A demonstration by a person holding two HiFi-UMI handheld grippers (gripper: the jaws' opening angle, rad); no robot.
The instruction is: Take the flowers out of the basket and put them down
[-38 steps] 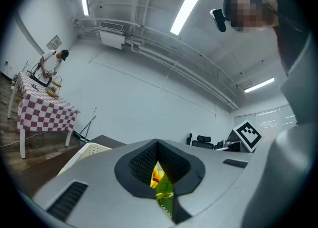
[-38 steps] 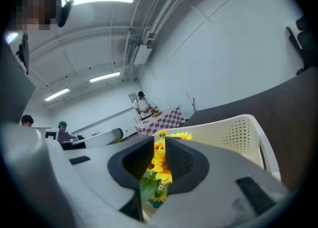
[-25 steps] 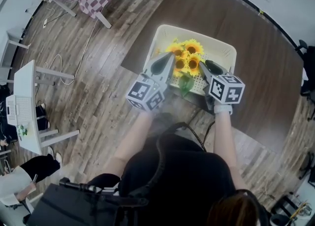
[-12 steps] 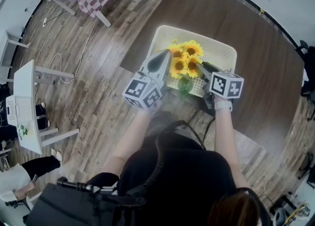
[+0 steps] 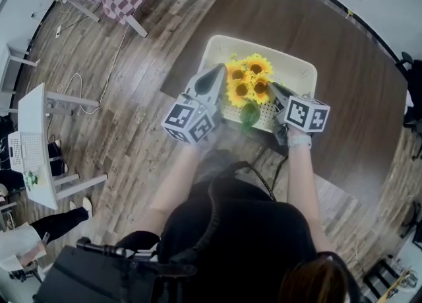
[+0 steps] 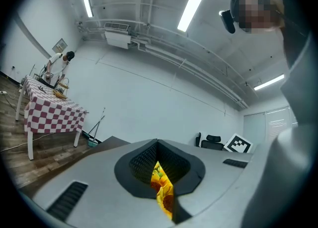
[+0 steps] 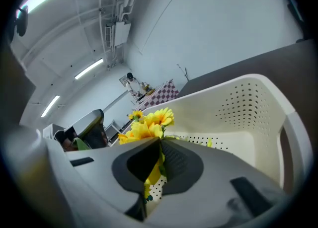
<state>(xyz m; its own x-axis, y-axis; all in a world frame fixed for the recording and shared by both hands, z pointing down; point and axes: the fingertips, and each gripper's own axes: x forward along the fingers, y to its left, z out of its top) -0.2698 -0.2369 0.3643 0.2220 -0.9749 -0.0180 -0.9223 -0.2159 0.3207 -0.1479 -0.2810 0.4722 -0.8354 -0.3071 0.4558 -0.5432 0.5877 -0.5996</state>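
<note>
**Both tongs at the sunflowers in the basket**

The flowers (image 5: 248,78), a bunch of yellow sunflowers with green leaves, stand in the cream perforated basket (image 5: 293,64), toward its near wall. The basket sits on the dark brown table (image 5: 336,44), close to the table's near edge and toward its left corner.

Your left gripper (image 5: 219,72) is at the left side of the bunch, its tips over the basket's left wall. Its jaws are together. Yellow petals show through the thin slit between them, but its own view doesn't settle whether they pinch anything.

Your right gripper (image 5: 273,88) is at the right side of the bunch and tilts down a little into the basket. Its jaws have just been closing, and they now clamp a green stem and a yellow petal of the flowers between the pads.
</note>
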